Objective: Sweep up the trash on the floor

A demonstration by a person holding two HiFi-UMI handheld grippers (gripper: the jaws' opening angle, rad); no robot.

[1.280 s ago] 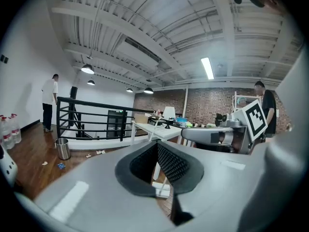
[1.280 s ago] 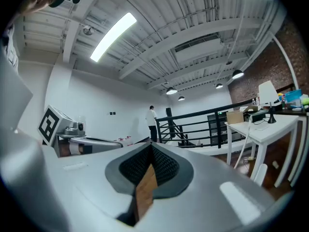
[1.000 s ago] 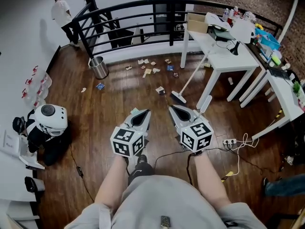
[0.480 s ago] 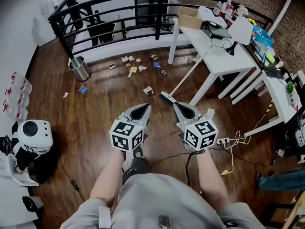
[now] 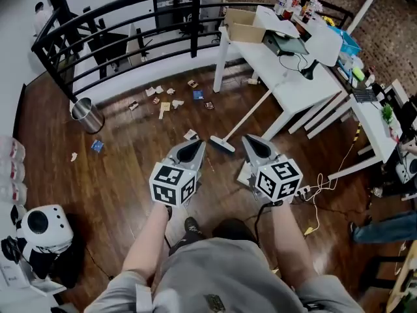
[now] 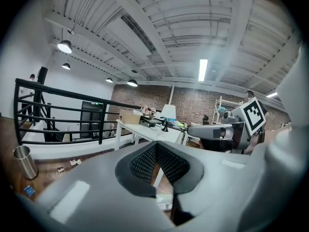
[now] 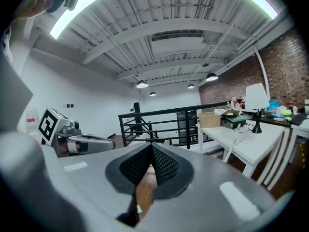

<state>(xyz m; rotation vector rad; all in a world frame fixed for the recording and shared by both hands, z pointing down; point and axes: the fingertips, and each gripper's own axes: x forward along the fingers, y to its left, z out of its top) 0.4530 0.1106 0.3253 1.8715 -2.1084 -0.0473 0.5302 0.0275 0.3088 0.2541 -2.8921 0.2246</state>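
I now stand nearer: the white long-handled broom (image 5: pixel 250 117) sits just ahead of my left gripper (image 5: pixel 190 150) and right gripper (image 5: pixel 254 145), jaws together and empty; scattered paper trash (image 5: pixel 164 107) lies beyond it, unswept.

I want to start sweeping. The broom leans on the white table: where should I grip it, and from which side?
Probably take the broom around mid-handle, coming from the open floor to its left; the white table it leans on blocks the other side. The thin shaft slants up from the head, so set the jaws across it.
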